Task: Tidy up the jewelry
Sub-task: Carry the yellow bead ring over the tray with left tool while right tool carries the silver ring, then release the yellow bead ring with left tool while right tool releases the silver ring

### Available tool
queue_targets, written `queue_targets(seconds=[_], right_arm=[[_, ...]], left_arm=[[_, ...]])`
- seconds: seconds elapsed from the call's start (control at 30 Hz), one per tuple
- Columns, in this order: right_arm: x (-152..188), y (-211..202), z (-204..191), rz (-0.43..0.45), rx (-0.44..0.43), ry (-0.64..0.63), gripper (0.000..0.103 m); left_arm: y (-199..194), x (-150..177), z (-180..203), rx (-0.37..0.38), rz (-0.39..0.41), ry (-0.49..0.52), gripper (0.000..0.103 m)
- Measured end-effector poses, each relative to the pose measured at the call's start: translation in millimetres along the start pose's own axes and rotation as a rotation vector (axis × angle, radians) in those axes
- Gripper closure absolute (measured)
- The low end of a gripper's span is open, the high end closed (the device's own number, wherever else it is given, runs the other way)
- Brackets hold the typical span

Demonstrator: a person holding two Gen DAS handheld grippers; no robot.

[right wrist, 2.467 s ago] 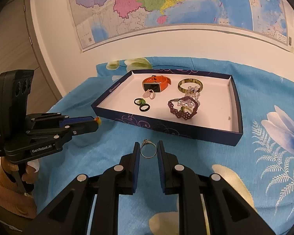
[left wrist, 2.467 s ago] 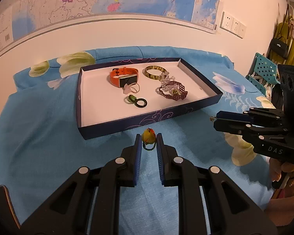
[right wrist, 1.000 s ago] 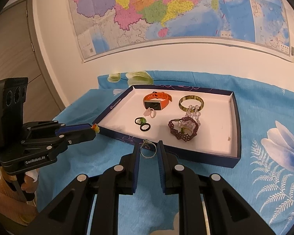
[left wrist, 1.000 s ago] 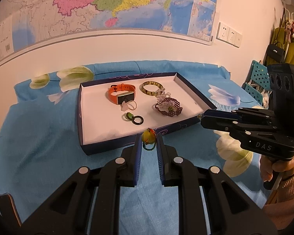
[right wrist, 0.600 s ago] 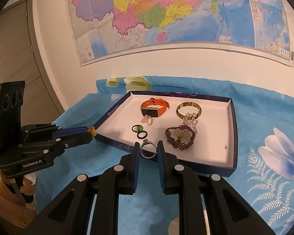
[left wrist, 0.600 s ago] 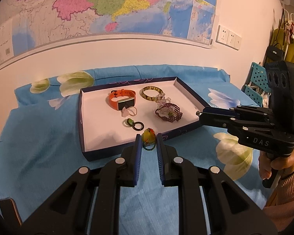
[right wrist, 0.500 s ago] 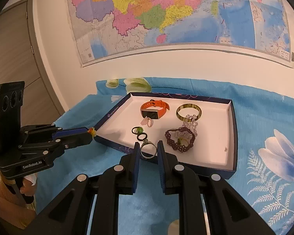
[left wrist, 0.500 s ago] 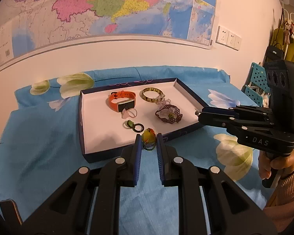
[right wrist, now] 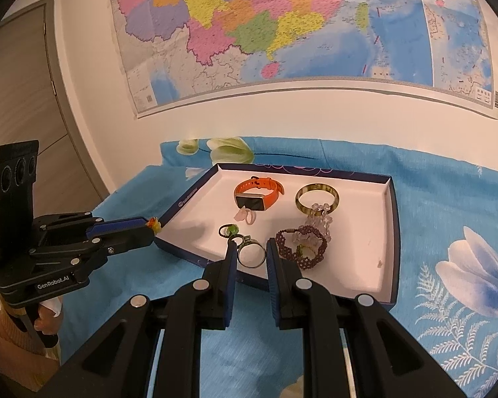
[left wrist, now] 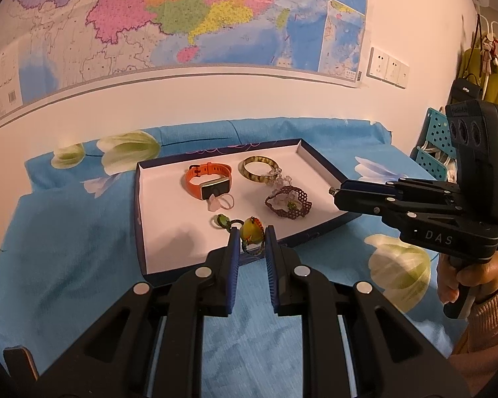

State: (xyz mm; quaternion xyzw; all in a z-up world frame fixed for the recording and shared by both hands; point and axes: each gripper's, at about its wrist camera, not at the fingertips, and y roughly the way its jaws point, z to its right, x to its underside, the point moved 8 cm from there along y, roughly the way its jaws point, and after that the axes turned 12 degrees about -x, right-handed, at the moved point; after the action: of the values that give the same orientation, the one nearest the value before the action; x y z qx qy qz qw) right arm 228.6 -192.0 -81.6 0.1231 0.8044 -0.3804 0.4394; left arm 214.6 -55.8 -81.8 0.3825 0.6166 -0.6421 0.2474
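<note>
A dark blue tray (left wrist: 138, 219) with a white floor lies on the blue cloth; it also shows in the right wrist view (right wrist: 394, 232). In it lie an orange watch (left wrist: 209, 179), a green bangle (left wrist: 259, 165), a maroon beaded bracelet (left wrist: 289, 203) and small rings (left wrist: 222, 220). My left gripper (left wrist: 252, 237) is shut on a yellow-green stone ring (left wrist: 251, 232), held above the tray's near edge. My right gripper (right wrist: 251, 255) is shut on a thin silver ring (right wrist: 251, 254), held above the tray's near wall.
The blue flowered cloth (left wrist: 66, 232) covers the table, which stands against a wall with a large map (left wrist: 182, 20). A teal chair (left wrist: 431, 146) and hanging clothes are at the right. A door (right wrist: 20, 99) is at the left in the right wrist view.
Both grippers have risen and moved forward over the tray's near edge, each still holding its ring.
</note>
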Motion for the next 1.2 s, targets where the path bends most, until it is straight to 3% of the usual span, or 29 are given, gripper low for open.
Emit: queue_targets(seconds=[0.7,1.2], right_arm=[[-12.3,18.2,23.6,-0.021,0.029,0.018,0.087],[-13.9,59.8,53.7,-0.117,0.097,0.021,0.087]], left_arm=[[26.0,-14.0,-11.9,-0.018,-0.010,-0.019,0.087],[69.6,-17.0,-10.3,-0.020,-0.069,-0.027,0.087]])
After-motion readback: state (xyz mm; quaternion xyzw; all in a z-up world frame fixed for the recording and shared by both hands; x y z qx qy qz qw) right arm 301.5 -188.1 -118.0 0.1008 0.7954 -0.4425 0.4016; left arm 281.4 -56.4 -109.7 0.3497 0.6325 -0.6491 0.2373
